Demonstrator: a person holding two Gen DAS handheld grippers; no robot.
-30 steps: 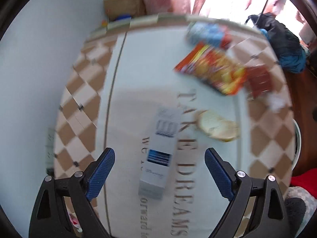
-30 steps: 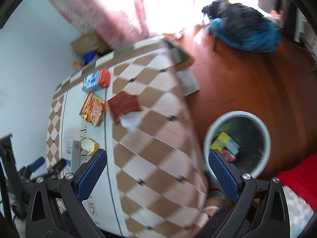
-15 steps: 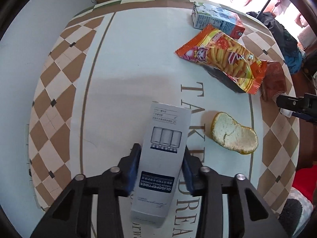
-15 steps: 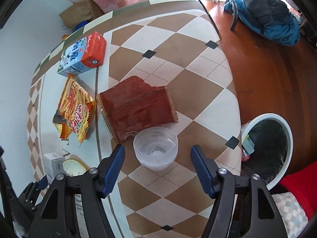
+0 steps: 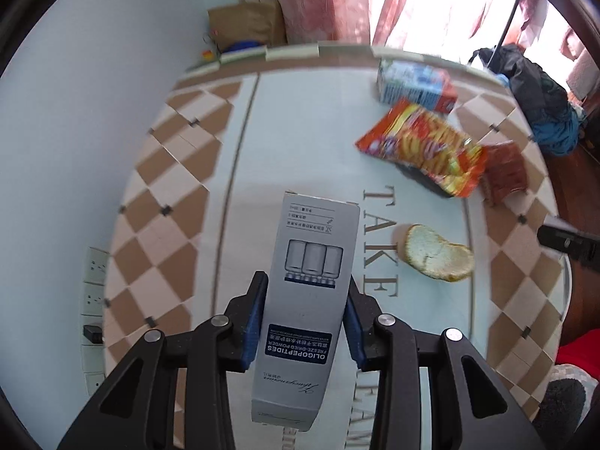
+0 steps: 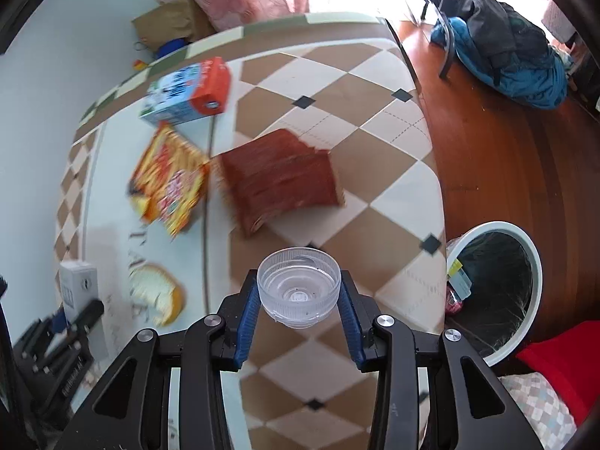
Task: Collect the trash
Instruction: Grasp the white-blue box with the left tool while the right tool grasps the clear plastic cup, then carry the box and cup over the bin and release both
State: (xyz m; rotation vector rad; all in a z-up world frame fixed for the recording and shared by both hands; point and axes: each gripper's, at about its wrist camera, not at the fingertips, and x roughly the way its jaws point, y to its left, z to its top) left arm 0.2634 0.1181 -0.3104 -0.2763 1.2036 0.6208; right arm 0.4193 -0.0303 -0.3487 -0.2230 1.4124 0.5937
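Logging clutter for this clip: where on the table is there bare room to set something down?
Bare: the checkered cloth between the dark red wrapper and the table's edge by the white bin; also the pale centre left of the grey box. Crowded: far corner, with milk carton, orange snack bag and peel.

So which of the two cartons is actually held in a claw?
The tall grey cardboard carton, clamped in the left claw; the blue-and-red milk carton lies on the table.
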